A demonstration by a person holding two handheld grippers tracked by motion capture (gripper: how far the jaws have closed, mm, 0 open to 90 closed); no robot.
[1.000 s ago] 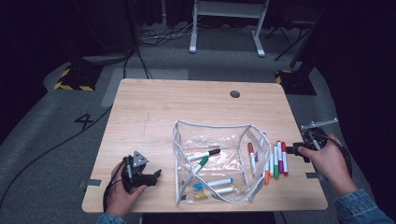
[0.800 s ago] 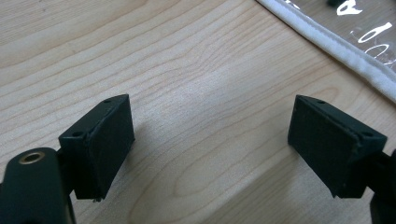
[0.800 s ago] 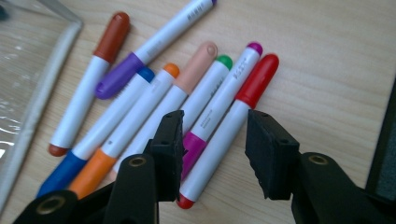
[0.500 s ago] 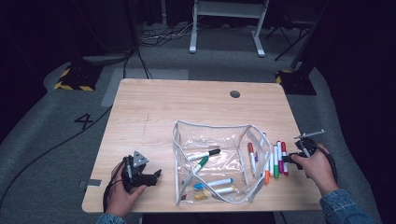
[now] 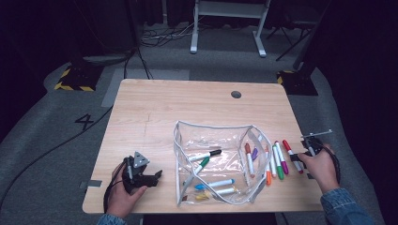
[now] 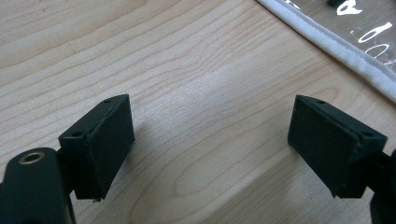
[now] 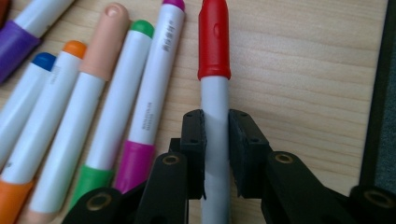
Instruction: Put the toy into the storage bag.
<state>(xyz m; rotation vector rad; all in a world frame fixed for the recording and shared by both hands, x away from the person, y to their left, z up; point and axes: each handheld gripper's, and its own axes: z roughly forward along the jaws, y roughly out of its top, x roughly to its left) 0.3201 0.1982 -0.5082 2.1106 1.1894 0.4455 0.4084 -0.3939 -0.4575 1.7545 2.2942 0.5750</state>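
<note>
A clear zip pouch (image 5: 213, 127) lies open on the wooden table (image 5: 187, 103) with several markers inside. To its right lies a row of loose markers (image 5: 277, 161). At the right end of that row is a red-capped marker (image 5: 290, 151) (image 7: 214, 42), and my right gripper (image 5: 297, 161) (image 7: 216, 140) is shut on its white barrel, the jaws having just been closing around it. My left gripper (image 5: 157, 177) (image 6: 210, 144) rests open on bare wood left of the pouch with nothing between its jaws.
A magenta marker (image 7: 156, 74) and a green one (image 7: 112, 98) lie close beside the red one. The pouch's white edge (image 6: 327, 42) is just beyond the left jaws. The table's right edge (image 5: 305, 154) runs under my right hand. A round grommet hole (image 5: 236, 94) sits at the back.
My right hand came down to the table at the right end of the marker row and its jaws closed on the red marker. The left gripper stayed put.
</note>
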